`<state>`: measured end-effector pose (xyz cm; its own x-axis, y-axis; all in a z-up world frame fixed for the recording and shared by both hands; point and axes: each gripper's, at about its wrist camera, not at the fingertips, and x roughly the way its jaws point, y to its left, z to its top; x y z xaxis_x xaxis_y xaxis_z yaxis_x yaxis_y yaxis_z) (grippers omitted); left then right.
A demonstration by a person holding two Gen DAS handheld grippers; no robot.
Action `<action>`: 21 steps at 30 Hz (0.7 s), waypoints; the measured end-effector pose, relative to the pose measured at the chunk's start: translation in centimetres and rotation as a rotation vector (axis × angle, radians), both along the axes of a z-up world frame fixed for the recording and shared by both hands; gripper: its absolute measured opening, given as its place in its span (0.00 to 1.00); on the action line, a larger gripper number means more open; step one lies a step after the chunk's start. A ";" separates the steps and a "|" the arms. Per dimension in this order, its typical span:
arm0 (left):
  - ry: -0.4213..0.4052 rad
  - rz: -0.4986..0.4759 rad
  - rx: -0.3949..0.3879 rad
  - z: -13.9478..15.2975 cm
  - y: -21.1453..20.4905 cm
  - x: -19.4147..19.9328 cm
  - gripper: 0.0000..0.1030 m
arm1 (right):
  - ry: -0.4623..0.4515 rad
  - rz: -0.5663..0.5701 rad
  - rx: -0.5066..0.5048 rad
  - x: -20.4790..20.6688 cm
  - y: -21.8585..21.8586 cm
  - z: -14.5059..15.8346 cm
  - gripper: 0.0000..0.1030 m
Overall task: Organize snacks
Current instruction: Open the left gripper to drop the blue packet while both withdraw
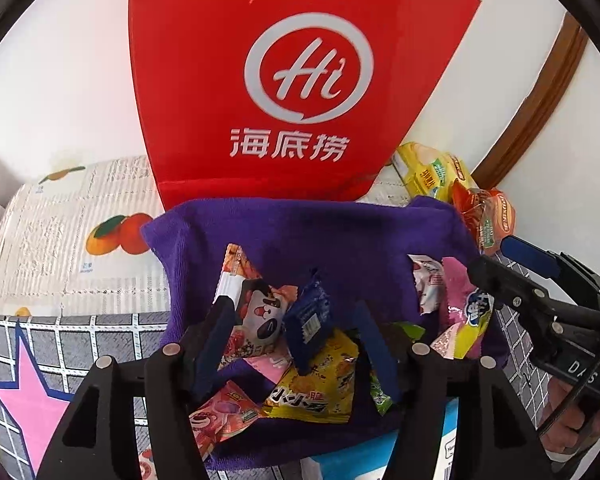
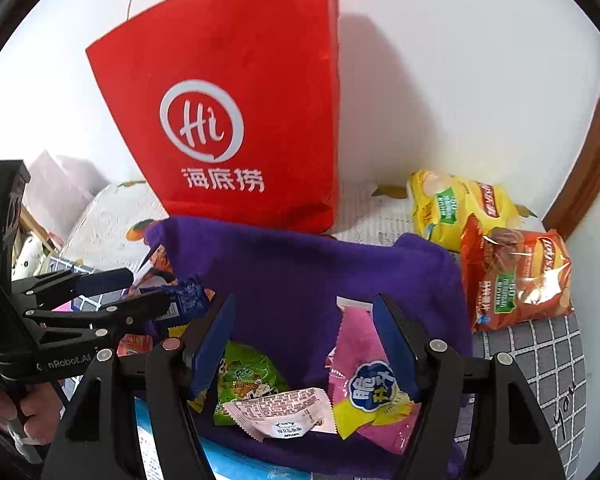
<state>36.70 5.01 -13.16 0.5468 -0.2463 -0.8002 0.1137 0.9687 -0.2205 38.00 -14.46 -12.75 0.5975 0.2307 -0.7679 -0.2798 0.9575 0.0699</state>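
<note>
Two-handed, angling both tools steeply down over the purple cloth (image 2: 300, 264) at the foot of the red paper bag (image 2: 228, 120).

Keeping the left gripper (image 1: 294, 308) about half spread, with the blue packet (image 1: 308, 316) standing tilted between its fingers (image 1: 216, 336); pressing neither pad against it, leaving a gap on both sides. Hovering just above the yellow packet (image 1: 316, 384) at 6 o'clock of the blue one, in the heap of small snacks on the cloth. Wrapping a hand (image 2: 4, 408) around that tool's handle, at 8 o'clock in the right wrist view, and reaching in from 9 o'clock.

Holding the right gripper (image 2: 305, 300) at a similar middling spread, clamping nothing. Straddling three loose snacks: the green packet (image 2: 244, 376) at 7 o'clock beside the left finger, the pale printed packet (image 2: 288, 416) at 6 o'clock, and the pink packet (image 2: 364, 392) at 5 o'clock, partly under the right finger.

Leaving the yellow chip bag (image 2: 460, 208) and the orange chip bag (image 2: 516, 276) off the cloth at 2 to 3 o'clock, touching each other.
</note>
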 end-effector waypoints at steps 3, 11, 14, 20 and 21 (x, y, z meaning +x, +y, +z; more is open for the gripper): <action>-0.009 -0.005 0.000 0.6 -0.3 -0.4 0.60 | -0.008 -0.023 0.001 -0.4 -0.4 0.8 0.68; -0.039 -0.018 0.050 3.0 -1.8 -2.0 0.60 | -0.034 -0.085 0.004 -3.5 -1.6 2.6 0.68; -0.050 -0.019 0.063 4.0 -2.3 -3.7 0.60 | -0.017 -0.105 -0.007 -5.4 -2.1 2.4 0.68; -0.069 -0.004 0.070 5.0 -1.8 -8.5 0.60 | -0.017 -0.116 -0.013 -9.9 -2.4 2.2 0.68; -0.067 0.000 0.066 5.0 -1.7 -9.4 0.60 | -0.014 -0.116 -0.009 -10.4 -2.4 2.1 0.68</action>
<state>27.26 3.32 -8.18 0.5996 -0.1941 -0.7764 0.1258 0.9809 -0.1480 27.57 -16.83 -10.62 0.6304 0.1528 -0.7611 -0.1684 0.9840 0.0581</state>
